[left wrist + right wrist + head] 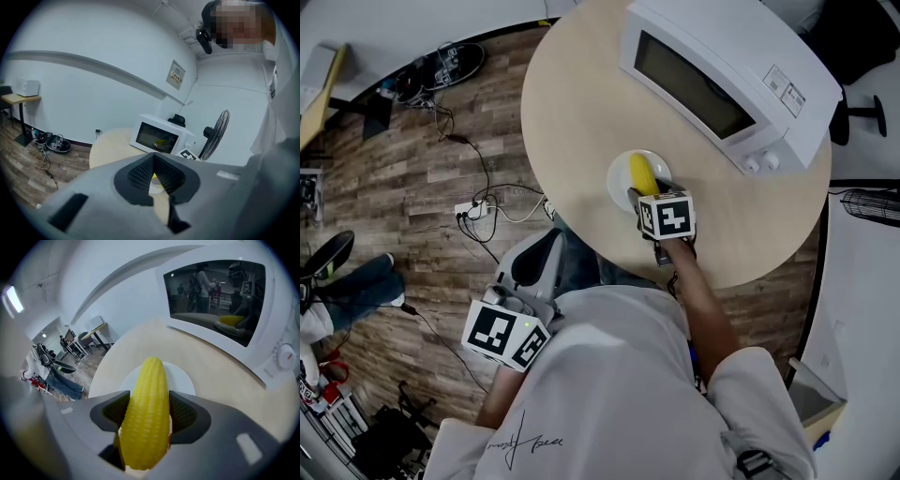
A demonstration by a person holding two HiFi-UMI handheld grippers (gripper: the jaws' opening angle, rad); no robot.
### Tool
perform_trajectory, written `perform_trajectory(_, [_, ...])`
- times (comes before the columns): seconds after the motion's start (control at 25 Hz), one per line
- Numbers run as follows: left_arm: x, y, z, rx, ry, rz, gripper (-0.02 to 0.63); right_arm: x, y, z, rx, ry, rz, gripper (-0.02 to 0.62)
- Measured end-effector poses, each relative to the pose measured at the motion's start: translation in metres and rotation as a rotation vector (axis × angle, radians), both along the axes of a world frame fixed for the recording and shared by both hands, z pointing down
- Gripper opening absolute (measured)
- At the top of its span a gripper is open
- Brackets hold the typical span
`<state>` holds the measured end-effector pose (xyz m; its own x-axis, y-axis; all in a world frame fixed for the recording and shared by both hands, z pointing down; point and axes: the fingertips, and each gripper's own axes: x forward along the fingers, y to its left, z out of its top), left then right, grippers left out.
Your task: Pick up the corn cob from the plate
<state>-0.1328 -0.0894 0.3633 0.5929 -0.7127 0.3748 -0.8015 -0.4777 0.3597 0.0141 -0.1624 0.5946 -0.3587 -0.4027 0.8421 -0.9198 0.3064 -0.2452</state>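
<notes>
Person's white shirt point(619, 394): filling the lower head view, nearest the camera, with one arm reaching forward to the counter.

Left claw point(153, 161): hanging low beside the person's left hip, off the counter's edge and well apart from the plate. Its ribbed pads are meeting at the tips and nothing is sitting between them.

Right claw point(146, 411): reaching over the near edge of the counter point(572, 122), its marker cube facing up. Its jaws are pressing on both flanks of the corn cob point(147, 404), holding it at about mid-length.

Corn cob, position: lying lengthwise along the right claw, its butt end sitting back between the jaws and its tapered tip pointing forward past them, over the white plate point(185, 376). Whether its underside is touching the plate cannot be told.

Plate: resting on the round pale counter, near its front edge, just short of the microwave point(722, 75).

Microwave: standing further back, its dark door glass facing the right claw and mirroring the yellow cob.

Beyond: cables point(473, 208) are trailing across the wood floor point(394, 187); a fan point(215, 133) is standing behind the counter.
</notes>
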Motion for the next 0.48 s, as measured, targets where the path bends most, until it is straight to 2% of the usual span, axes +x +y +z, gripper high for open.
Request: perform_trajectory(0.48, [0.000,0.002,0.001,0.006,-0.006,-0.026,0.002,0.003,0.006,-0.019,0.029,-0.053,0.015,0.275])
